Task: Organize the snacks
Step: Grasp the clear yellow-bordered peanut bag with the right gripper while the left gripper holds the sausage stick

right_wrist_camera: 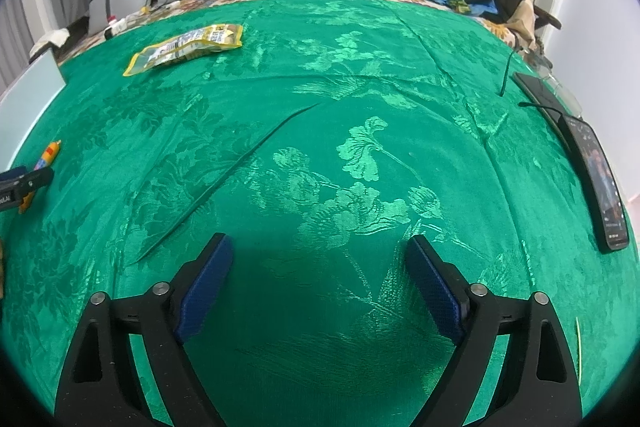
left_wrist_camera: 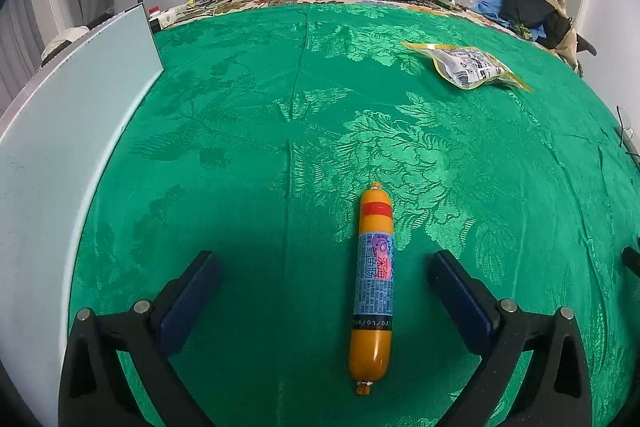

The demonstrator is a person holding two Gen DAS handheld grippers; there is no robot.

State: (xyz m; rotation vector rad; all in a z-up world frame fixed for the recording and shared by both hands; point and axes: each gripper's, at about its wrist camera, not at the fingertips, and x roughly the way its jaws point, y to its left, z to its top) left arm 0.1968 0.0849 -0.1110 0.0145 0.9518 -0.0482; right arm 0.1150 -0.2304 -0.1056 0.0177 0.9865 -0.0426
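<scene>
Here we see the left hand-held gripper [left_wrist_camera: 324, 277] spread wide, released, with the sausage [left_wrist_camera: 373, 287] lying on the green cloth [left_wrist_camera: 248, 131] between its fingers, touching neither pad. The right hand-held gripper [right_wrist_camera: 320, 259] also gapes, holding nothing. A yellow pouch [left_wrist_camera: 468, 65] lies well apart, farther back.

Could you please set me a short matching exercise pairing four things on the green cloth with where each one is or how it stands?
Things:
1. sausage
2. yellow snack pouch
3. phone
4. right tool

Places or states:
A. at the cloth's right edge
B. lying between the open fingers of the left tool
C. open, nothing between its fingers
D. far across the cloth, near the cushions

Pairs: 1-B, 2-D, 3-A, 4-C
</scene>
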